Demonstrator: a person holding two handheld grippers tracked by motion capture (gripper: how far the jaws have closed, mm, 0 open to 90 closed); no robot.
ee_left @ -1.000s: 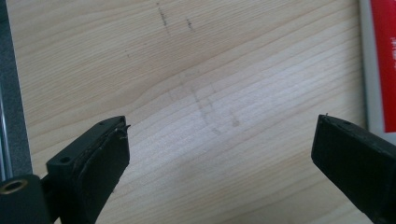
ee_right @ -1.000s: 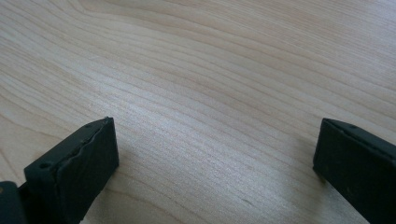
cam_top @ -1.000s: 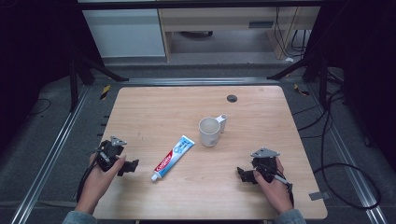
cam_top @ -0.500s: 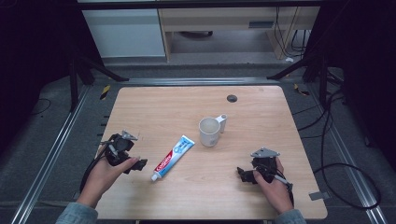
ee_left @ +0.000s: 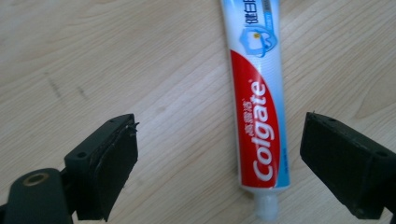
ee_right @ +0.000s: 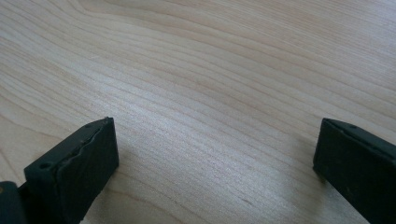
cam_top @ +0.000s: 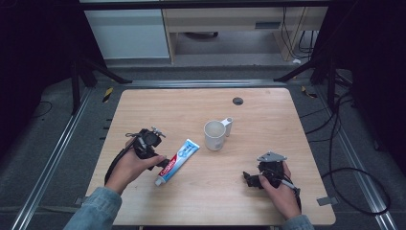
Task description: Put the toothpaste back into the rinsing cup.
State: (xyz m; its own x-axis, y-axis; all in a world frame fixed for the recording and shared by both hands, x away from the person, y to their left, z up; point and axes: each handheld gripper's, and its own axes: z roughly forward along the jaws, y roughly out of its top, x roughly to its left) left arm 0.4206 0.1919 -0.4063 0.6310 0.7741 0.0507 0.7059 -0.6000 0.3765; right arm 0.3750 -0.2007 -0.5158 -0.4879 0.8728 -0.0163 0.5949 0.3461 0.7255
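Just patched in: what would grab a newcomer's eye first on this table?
The red, white and blue toothpaste tube lying flat near the table's front left, between the open fingers of the left gripper. Behind it, mid-table, stands a white mug. The right gripper rests open over bare wood at front right.

You are working at a light wooden table (cam_top: 287, 115) with rounded corners. A toothpaste tube (cam_top: 176, 155) is lying flat on it, slanting, left of the middle and nearer the near edge, its cap pointing toward the near-left corner. A white mug (cam_top: 214, 134) is standing upright just right of the middle, handle facing the far-right corner. A small dark round disc (cam_top: 237, 100) is sitting near the far edge.
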